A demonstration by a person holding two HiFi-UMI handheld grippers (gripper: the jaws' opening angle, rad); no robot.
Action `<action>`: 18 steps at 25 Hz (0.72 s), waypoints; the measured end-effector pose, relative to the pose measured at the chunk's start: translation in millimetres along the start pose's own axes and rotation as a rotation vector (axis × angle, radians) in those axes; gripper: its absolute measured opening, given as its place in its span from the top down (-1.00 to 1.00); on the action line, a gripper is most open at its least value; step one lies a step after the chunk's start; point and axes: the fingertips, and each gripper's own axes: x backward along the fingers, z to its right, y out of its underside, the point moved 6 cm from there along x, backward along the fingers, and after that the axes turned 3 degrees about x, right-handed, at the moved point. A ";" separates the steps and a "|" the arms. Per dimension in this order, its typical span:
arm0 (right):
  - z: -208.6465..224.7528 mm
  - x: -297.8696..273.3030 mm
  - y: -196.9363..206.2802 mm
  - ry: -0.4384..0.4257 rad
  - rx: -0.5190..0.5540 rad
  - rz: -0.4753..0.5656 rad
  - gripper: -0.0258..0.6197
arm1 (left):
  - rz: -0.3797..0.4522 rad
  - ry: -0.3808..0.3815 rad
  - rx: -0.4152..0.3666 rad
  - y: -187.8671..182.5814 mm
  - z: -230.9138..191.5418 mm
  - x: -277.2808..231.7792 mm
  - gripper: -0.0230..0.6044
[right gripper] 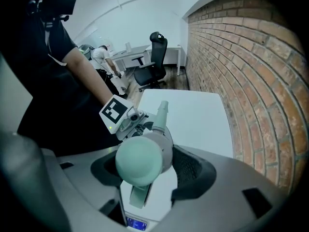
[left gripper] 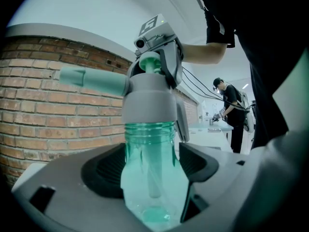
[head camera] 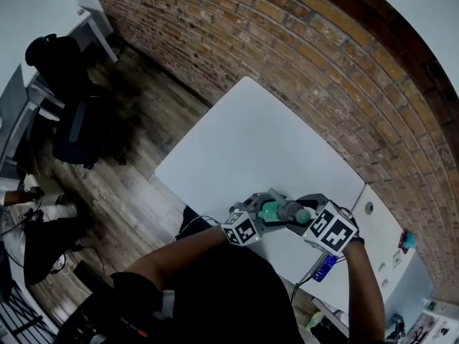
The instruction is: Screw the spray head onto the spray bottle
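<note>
"Two claws are both gripping. Your left claw (left gripper: 149,170) is clamping the clear green body of the spray bottle (left gripper: 150,144). Your right claw (right gripper: 145,166) is closing around the spray head (right gripper: 141,159), which is sitting on the bottle's neck."

"Where is it all sitting?"

"You're holding it between the claws, over the near right part of the white surface (head camera: 251,131), and it's seemingly lifted off it."

"How is it handling?"

"It's looking empty, so I'm judging it light. The thin wall is probably flexing and slipping under a hard squeeze, so a firm, moderate grip on the body is suiting it. For the head, I'm favouring the stiff grey collar over the protruding trigger or nozzle."
</note>
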 end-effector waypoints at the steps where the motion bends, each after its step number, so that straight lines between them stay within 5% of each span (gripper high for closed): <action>1: 0.5 -0.1 0.9 0.006 0.016 0.002 0.11 | -0.002 0.006 -0.001 0.0 -1.1 -0.5 -0.15; 9: -4.0 15.0 -5.1 0.054 0.152 -0.022 0.11 | -0.015 0.036 0.014 0.3 -4.2 -3.1 -0.15; 14: -10.4 31.2 -10.2 0.090 0.431 -0.178 0.11 | -0.024 0.064 0.010 1.5 -4.7 -3.8 -0.15; 18: -12.9 27.1 -16.9 0.058 0.500 -0.221 0.11 | -0.018 0.070 0.018 0.4 -5.5 -4.2 -0.15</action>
